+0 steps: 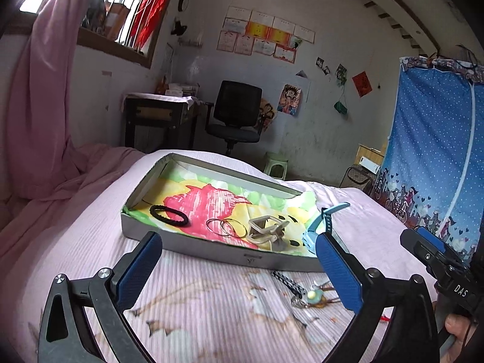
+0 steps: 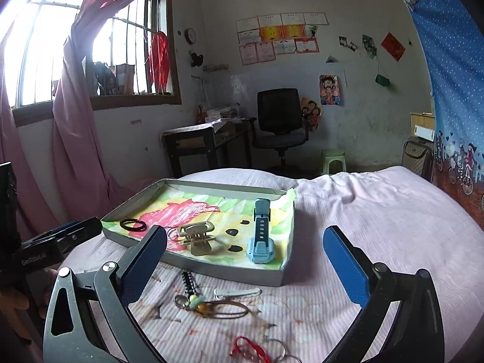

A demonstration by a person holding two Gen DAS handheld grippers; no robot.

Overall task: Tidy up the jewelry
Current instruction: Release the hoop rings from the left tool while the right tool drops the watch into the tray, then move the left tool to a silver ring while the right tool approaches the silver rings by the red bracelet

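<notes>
A shallow grey tray (image 1: 211,249) (image 2: 217,269) with a colourful lining lies on the pink bed. In it lie a black hair tie (image 1: 168,215) (image 2: 132,224), thin bangles (image 1: 227,227), a beige hair claw (image 1: 266,231) (image 2: 198,237) and a light-blue watch (image 2: 260,236) (image 1: 317,230). On the sheet in front lie a beaded black bracelet (image 2: 189,282) (image 1: 287,281), a bead keyring with brown cord (image 2: 211,305) (image 1: 311,296), a white clip (image 2: 237,292) and a red string (image 2: 251,349). My left gripper (image 1: 239,269) and right gripper (image 2: 245,263) are open and empty, just before the tray.
The bed sheet (image 2: 363,211) fills the foreground. A pink curtain (image 1: 42,106) hangs left, a blue wardrobe cover (image 1: 438,151) stands right. A desk (image 2: 205,145), an office chair (image 2: 279,121) and a green stool (image 2: 332,160) stand beyond the bed.
</notes>
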